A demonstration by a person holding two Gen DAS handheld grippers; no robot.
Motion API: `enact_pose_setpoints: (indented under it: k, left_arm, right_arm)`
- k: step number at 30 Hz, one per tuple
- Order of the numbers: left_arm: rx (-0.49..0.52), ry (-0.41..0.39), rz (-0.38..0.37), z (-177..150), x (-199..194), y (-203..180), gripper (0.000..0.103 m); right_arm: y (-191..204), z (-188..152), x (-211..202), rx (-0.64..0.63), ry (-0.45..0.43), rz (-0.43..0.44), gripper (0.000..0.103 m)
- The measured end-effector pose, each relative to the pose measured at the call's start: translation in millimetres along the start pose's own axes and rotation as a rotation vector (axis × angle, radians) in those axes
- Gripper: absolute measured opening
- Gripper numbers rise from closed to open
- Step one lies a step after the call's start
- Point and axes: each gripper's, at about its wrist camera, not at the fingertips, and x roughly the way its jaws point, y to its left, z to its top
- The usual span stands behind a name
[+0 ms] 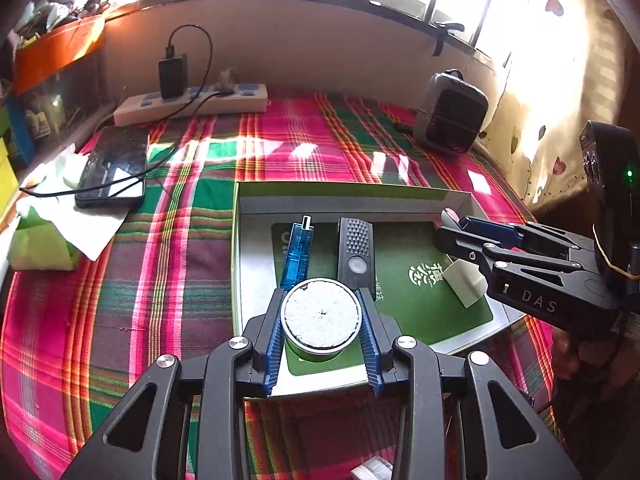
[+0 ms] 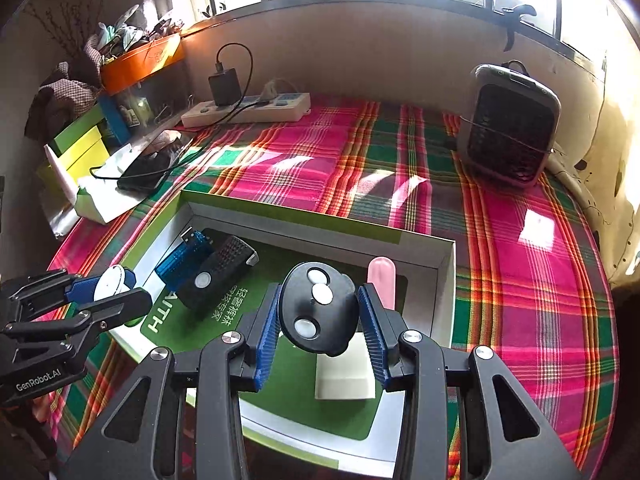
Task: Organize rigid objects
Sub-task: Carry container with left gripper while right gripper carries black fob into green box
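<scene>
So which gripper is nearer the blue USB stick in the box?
Left. The left gripper, shut on a round tin, sits right beside the blue USB stick. The right gripper, holding a black key fob, is across the box, near its other end.

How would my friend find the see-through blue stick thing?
Look in the shallow box on the checked cloth. At its left side lie two small sticks side by side. Yours is the clear blue stick with a metal plug, not the black one with a round button.
</scene>
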Motion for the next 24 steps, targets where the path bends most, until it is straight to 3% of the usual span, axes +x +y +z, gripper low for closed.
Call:
enact_pose_setpoints:
  k: [24]
  left_arm:
    - [0.021,0.023,0.029,0.0,18.6,-1.8,0.033]
  right_arm:
    - [4.6,7.0,41.5,-0.066,0.041,-0.029,0.04]
